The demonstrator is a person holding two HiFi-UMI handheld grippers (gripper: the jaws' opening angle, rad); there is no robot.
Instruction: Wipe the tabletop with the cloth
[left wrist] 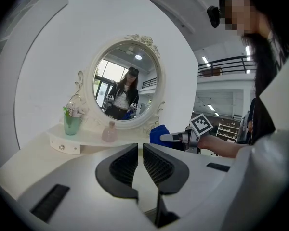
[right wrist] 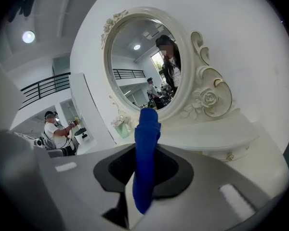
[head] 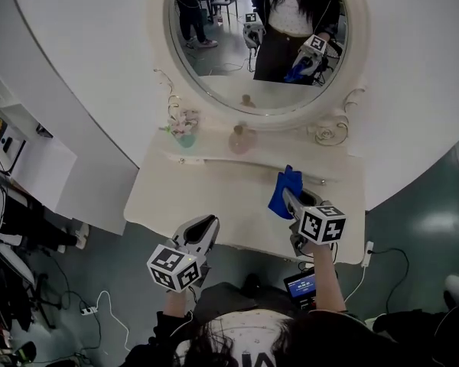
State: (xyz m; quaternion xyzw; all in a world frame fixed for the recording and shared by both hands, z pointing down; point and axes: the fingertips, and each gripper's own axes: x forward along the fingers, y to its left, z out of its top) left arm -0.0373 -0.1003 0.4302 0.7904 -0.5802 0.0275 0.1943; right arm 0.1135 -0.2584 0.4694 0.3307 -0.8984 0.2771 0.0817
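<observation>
A blue cloth [head: 284, 191] is pinched upright in my right gripper [head: 291, 199], a little above the right half of the white tabletop [head: 206, 201]. In the right gripper view the cloth [right wrist: 145, 148] stands up between the jaws of the right gripper [right wrist: 144, 163] and hides their tips. My left gripper [head: 204, 230] is at the table's front edge, left of the cloth, jaws together and empty. From the left gripper view, its jaws [left wrist: 140, 150] point at the table, with the cloth [left wrist: 159, 133] and right gripper [left wrist: 172, 137] off to the right.
A round ornate mirror [head: 260, 37] stands behind a raised shelf [head: 214, 153]. On the shelf are a green vase with flowers [head: 185, 132] and a pink bottle [head: 242, 139]. Cables and a power strip [head: 86, 310] lie on the floor at the left.
</observation>
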